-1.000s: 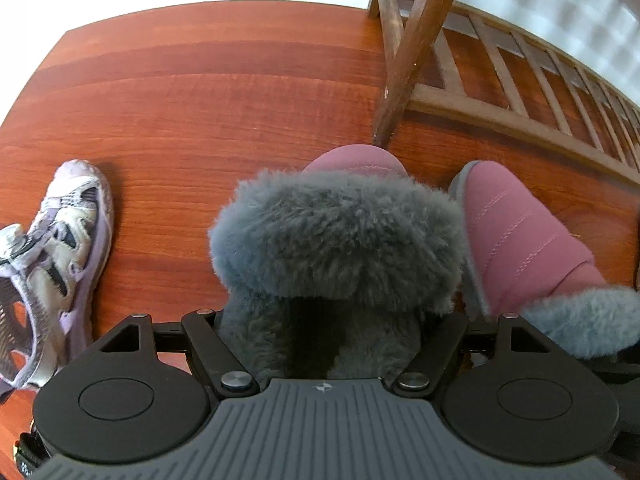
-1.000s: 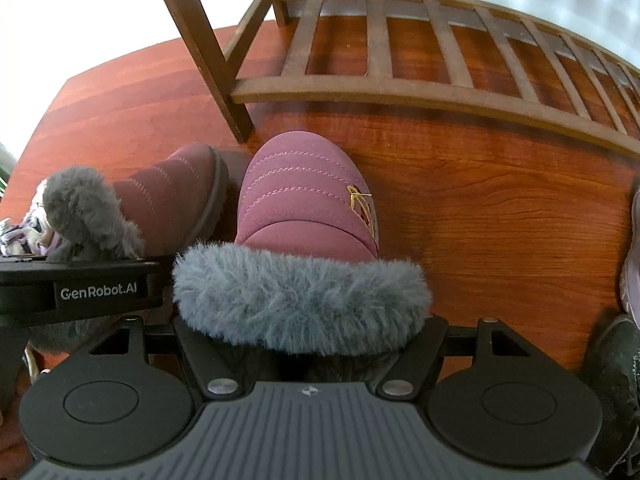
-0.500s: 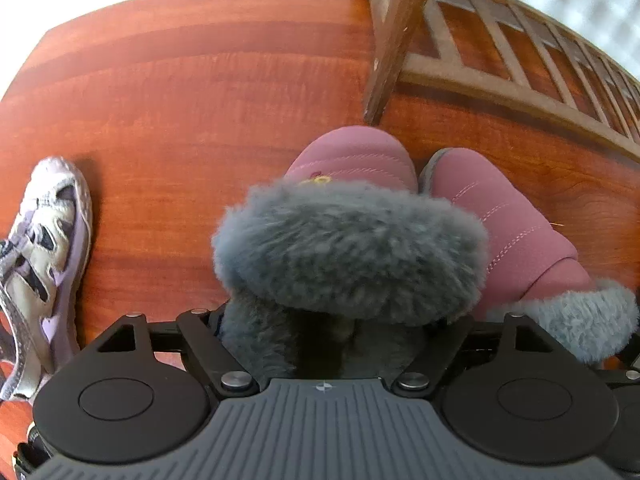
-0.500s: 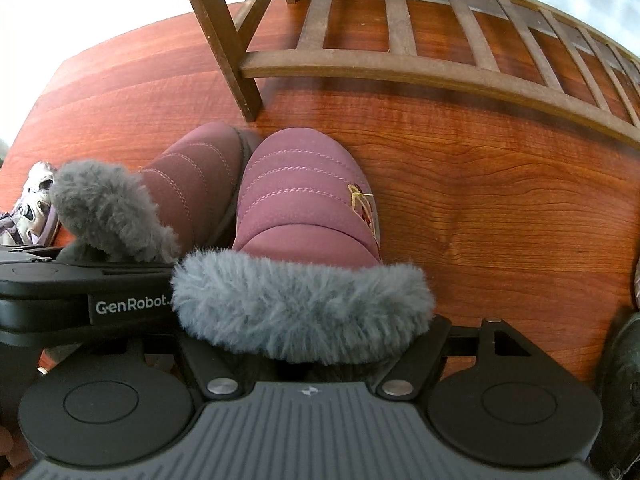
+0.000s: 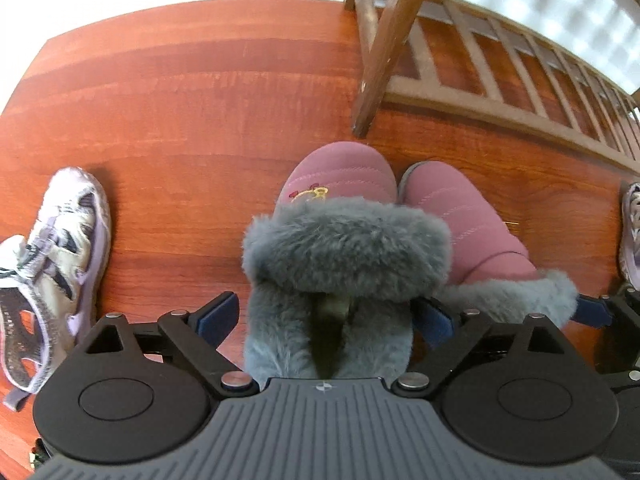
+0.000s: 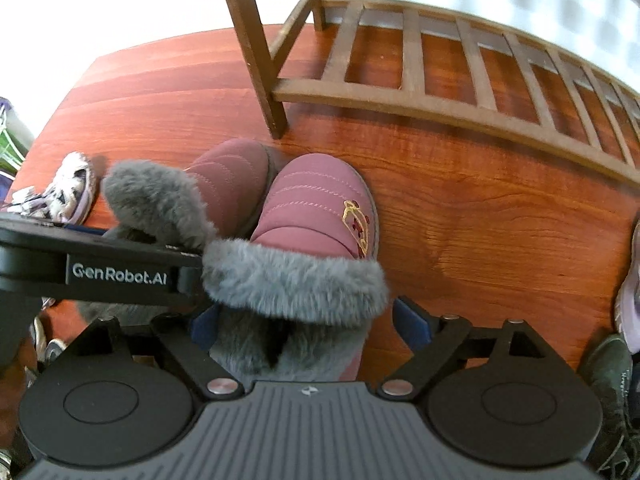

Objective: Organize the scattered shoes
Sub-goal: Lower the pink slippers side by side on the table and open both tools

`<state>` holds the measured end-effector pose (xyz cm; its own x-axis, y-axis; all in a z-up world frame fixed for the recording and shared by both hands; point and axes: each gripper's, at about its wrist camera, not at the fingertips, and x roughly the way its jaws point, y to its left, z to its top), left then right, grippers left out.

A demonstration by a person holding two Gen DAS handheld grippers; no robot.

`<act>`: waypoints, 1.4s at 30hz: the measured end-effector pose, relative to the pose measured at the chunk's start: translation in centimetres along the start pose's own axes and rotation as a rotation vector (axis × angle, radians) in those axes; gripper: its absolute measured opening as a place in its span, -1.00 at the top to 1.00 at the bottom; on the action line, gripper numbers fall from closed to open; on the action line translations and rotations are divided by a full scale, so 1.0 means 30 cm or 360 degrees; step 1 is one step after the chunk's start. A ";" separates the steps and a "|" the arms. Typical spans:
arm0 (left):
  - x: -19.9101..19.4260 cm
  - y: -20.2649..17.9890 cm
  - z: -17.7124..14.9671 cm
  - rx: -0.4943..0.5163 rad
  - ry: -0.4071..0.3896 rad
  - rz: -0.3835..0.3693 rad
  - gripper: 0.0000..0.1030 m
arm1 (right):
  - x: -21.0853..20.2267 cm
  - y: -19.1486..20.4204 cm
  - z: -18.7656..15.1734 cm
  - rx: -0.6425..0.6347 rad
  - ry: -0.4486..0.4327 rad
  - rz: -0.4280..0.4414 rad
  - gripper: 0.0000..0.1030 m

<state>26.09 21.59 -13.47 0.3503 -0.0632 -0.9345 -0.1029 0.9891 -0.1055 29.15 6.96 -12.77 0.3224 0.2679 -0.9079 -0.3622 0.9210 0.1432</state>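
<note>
Tongs first: left gripper pointing steeply down, jaws opening, blue pads standing off either side of the grey fur collar of the left pink boot, fur between them but no longer pressed. Right gripper likewise tipped down, jaws opening, pads clear of the collar of the right pink boot, that collar sitting in the gap.

Landmark for everything else: the near leg of the wooden shoe rack, planted on the red wood floor.

Left pink boot just in front of that leg, toe aimed at it, small embroidered badge on the upper. Right pink boot touching its partner side by side, toe also near the foot of the leg, gold and red badge on its outer side. Both soles flat on the floor, upright, toes level with each other, short of the rack's lowest slatted shelf.

Lilac and white sandal well away from the leg, out to the left of the pair, lying apart on the floor. Pale lilac shoe far to the right of the leg, cut by the frame edge. Dark green shoe just below it, also at the right edge, farther from the rack.
</note>
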 end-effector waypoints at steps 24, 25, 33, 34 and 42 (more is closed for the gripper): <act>-0.045 0.287 -0.031 -0.0129 -0.0167 0.0238 -0.53 | -0.067 -0.246 -0.110 0.0264 -0.0083 -0.0112 -0.45; -0.023 0.292 -0.033 -0.0110 -0.0134 0.0230 -0.53 | -0.046 -0.248 -0.117 0.0264 -0.0060 -0.0122 -0.45; 0.046 0.301 -0.042 -0.0089 -0.0031 0.0137 -0.53 | 0.046 -0.221 -0.130 0.0236 0.0021 -0.0126 -0.45; 0.051 0.300 -0.042 -0.0090 -0.0021 0.0119 -0.53 | 0.052 -0.215 -0.129 0.0231 0.0025 -0.0128 -0.45; 0.054 0.230 -0.050 -0.0019 -0.0008 0.0061 -0.53 | 0.057 -0.170 -0.122 0.0162 0.0034 -0.0090 -0.45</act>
<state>24.54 28.10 -16.23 0.3504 -0.0249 -0.9363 -0.1277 0.9890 -0.0741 28.34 1.70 -16.49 0.3204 0.2098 -0.9238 -0.2532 0.9587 0.1299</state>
